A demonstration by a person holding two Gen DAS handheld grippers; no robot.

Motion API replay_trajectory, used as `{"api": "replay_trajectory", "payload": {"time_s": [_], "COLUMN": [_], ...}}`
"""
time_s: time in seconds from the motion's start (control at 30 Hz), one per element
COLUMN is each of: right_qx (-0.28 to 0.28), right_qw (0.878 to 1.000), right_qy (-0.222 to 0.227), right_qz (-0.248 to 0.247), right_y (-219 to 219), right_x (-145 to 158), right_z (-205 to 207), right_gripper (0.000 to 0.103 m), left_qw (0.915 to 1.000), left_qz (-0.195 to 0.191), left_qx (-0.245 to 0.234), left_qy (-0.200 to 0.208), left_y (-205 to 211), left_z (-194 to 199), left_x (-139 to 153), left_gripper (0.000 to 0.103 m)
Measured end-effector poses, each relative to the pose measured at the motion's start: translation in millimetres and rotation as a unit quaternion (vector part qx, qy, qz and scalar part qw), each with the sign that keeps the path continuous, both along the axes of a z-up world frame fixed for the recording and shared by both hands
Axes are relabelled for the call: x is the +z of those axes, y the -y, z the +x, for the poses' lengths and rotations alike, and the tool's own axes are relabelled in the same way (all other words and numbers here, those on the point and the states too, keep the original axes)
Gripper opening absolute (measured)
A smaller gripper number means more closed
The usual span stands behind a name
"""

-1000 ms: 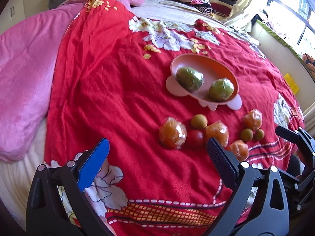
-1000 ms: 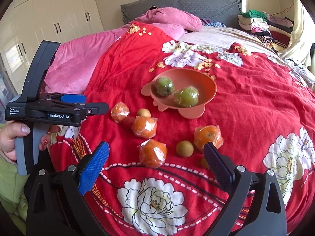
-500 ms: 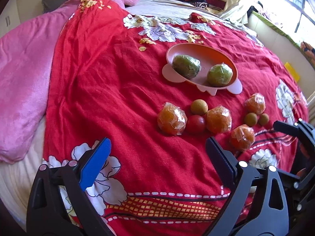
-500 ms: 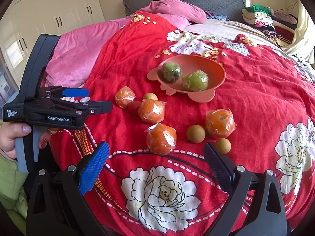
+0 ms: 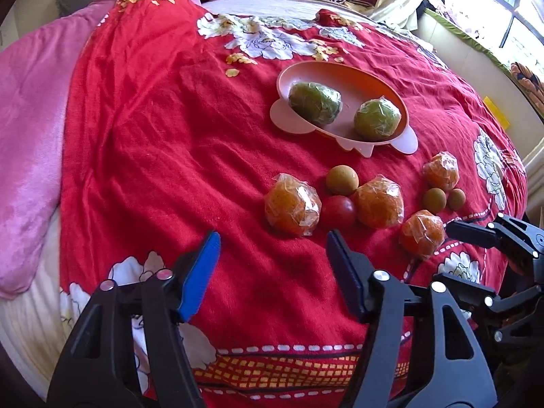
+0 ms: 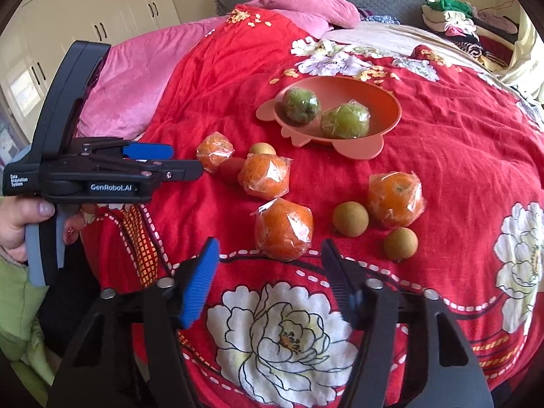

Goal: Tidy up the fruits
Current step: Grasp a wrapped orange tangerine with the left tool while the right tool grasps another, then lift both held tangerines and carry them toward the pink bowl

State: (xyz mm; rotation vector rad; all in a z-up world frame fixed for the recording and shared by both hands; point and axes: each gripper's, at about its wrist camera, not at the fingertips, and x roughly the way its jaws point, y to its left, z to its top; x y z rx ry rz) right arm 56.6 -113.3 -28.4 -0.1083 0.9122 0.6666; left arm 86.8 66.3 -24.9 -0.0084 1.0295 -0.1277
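Note:
An orange bowl (image 5: 370, 78) (image 6: 384, 98) on the red bedspread holds two wrapped green fruits (image 5: 314, 98) (image 6: 345, 120). In front of it lie several wrapped oranges (image 5: 292, 204) (image 6: 284, 229), a small red fruit (image 5: 338, 211) and small brown round fruits (image 5: 341, 180) (image 6: 350, 219). My left gripper (image 5: 272, 241) hovers just short of the left orange, jaws closing with nothing between them. My right gripper (image 6: 270, 250) hovers just before the nearest orange, jaws closing, also empty.
A pink quilt (image 5: 27, 136) lies along the left of the bed and folded clothes (image 6: 455, 17) are piled at the back right. A person's hand (image 6: 20, 217) holds the left gripper's handle. White wardrobes (image 6: 85, 10) stand beyond the bed.
Both grippers' jaws have narrowed from wide apart to about half. The right gripper has dropped closer to the nearest orange.

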Motion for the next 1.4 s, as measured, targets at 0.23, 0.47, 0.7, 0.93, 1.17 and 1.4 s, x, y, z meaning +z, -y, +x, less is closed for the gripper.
{"api": "replay_trajectory", "payload": {"time_s": [0.23, 0.47, 0.7, 0.93, 1.17, 1.4], "right_qx": [-0.006, -0.009, -0.006, -0.009, -0.013, -0.017], "right_qw": [1.000, 1.000, 1.000, 1.000, 1.000, 0.999], "right_qy": [-0.008, -0.005, 0.000, 0.005, 0.001, 0.004], "right_qz": [-0.003, -0.007, -0.010, -0.004, 0.011, 0.027], "right_y": [-4, -7, -12, -10, -3, 3], "right_x": [-11, -14, -17, -14, -8, 0], "right_z": [13, 21, 28, 26, 24, 22], "right_gripper": [0.041, 0.038, 0.038, 0.038, 0.037, 0.037], "left_qw": [0.9998, 0.9991, 0.9986, 0.9984, 0.9979, 0.9980], "left_qz": [-0.009, -0.026, -0.035, -0.040, -0.053, -0.054], "left_qx": [-0.013, -0.028, -0.030, -0.031, -0.029, -0.029], "left_qy": [-0.013, -0.018, -0.025, -0.026, -0.025, -0.019], "left_y": [0, 0, -2, 0, -1, 0], "left_z": [16, 33, 50, 60, 63, 52], "left_x": [-6, -8, -14, -18, -18, -9], "left_gripper": [0.047, 0.044, 0.041, 0.036, 0.033, 0.033]}}
